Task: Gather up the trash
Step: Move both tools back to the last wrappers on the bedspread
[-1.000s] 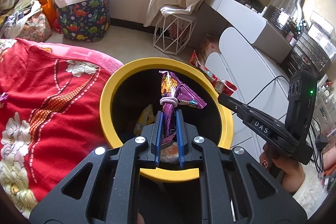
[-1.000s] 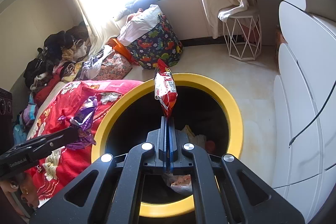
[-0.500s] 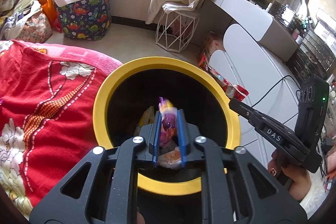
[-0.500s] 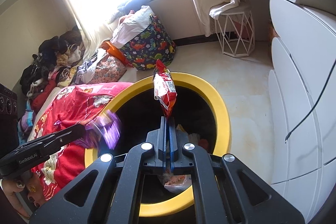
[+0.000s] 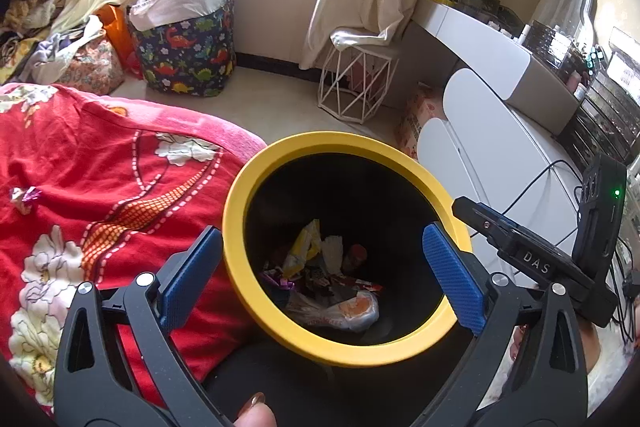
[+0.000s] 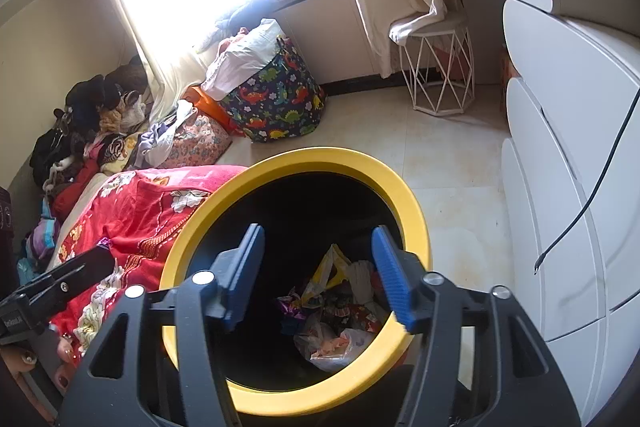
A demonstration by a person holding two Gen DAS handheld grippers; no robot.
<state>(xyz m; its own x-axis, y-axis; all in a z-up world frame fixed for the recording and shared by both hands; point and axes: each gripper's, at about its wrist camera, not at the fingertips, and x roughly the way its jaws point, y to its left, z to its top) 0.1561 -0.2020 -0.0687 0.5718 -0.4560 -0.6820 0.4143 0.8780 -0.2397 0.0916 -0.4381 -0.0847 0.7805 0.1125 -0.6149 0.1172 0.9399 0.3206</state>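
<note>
Red bedspread [image 5: 100, 195] (floral), small wrapper [image 5: 25, 195]

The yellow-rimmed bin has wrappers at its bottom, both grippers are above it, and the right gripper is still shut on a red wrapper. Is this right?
Not quite. The right gripper is open and holds nothing, as the right wrist view shows. The rest stands: the left gripper is also open, both hang above the yellow-rimmed bin, and the wrappers lie at its bottom.
</note>
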